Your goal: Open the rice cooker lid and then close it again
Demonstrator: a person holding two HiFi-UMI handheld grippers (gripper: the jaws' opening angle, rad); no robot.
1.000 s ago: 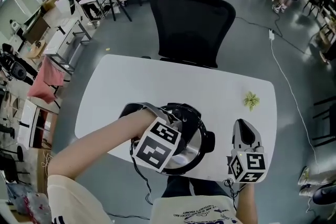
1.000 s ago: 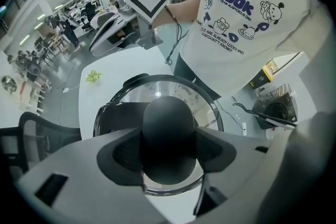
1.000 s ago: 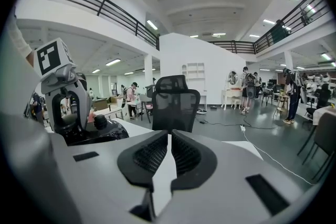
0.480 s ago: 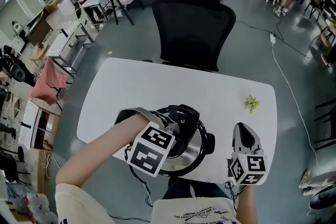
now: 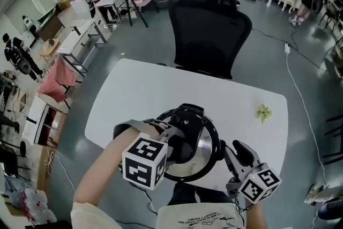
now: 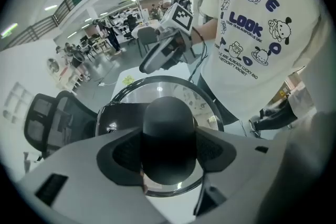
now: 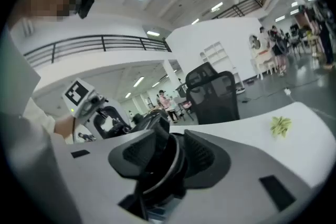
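I am keeping the left gripper [image 6: 169, 157] clamped on the black knob [image 6: 169, 123] of the lid [image 5: 205, 143]. The lid is sitting on the rice cooker [image 5: 187, 115] at the lower centre of the frame, on the desk [image 5: 150, 88]. The right gripper [image 7: 167, 157] has just been opening its jaws, and they are standing part-wide astride the cooker's rim. I am judging the lid to be stiff, slick and fairly light, so the knob is the place to hold.

Round glossy-black rice cooker [image 5: 188, 115], topped by mirror-silver metal lid [image 5: 206, 143] and matt black domed knob [image 6: 169, 123]. Grey plastic left gripper [image 6: 169, 152] and grey plastic right gripper [image 7: 169, 157], fitted with black ribbed pads [image 6: 126, 152] and white cubes [image 5: 143, 162] printed in black square markers. Plain white rounded table [image 5: 139, 88]. Black mesh office chair [image 5: 210, 29]. Small yellow-green crumpled scrap [image 5: 263, 112]. Cream T-shirt [image 6: 252, 34] printed in blue.
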